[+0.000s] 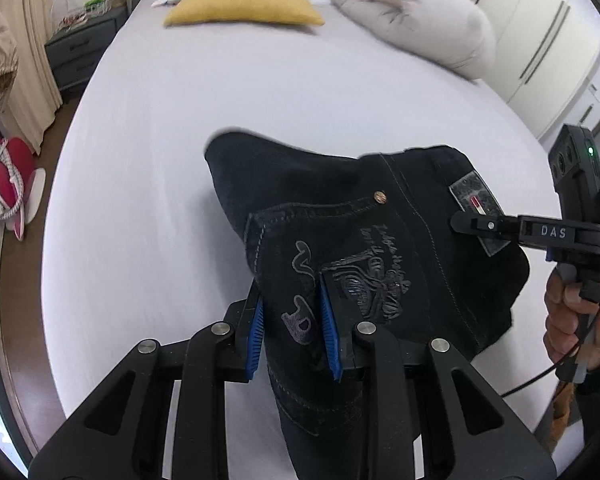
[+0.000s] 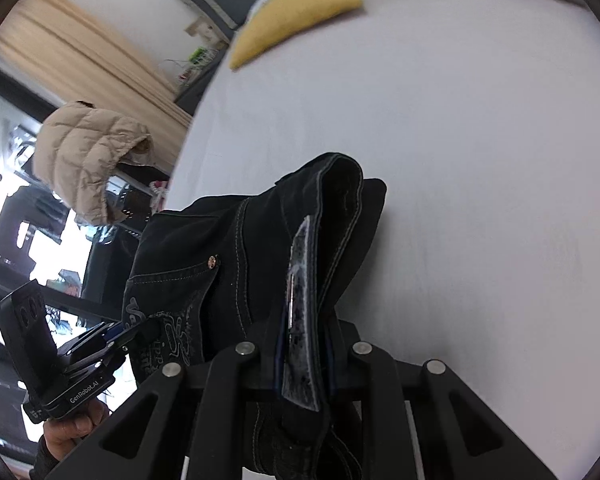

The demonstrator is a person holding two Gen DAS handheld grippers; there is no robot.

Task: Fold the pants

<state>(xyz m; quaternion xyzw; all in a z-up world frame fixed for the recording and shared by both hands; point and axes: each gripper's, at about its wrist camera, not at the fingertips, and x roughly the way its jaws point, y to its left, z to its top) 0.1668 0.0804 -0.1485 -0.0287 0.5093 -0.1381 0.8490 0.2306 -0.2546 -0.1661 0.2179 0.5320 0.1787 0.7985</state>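
Observation:
Black jeans (image 1: 356, 216) with grey embroidery on a back pocket hang in the air over the white bed (image 1: 180, 120). My left gripper (image 1: 294, 304) is shut on the pocket area, blue pads on both sides of the cloth. My right gripper (image 1: 466, 222) comes in from the right and is shut on the waistband at the leather patch (image 1: 474, 192). In the right wrist view the jeans (image 2: 220, 248) bunch between my right gripper's (image 2: 302, 354) fingers, with the patch (image 2: 300, 312) pinched edge-on. The left gripper (image 2: 138, 330) holds the cloth at lower left.
A yellow pillow (image 1: 244, 10) and a rolled pale duvet (image 1: 416, 12) lie at the head of the bed. A grey nightstand (image 1: 78, 50) and curtain stand left of it. White wardrobe doors (image 1: 552, 40) are on the right. A beige puffer jacket (image 2: 88, 160) hangs beyond the bed's left edge.

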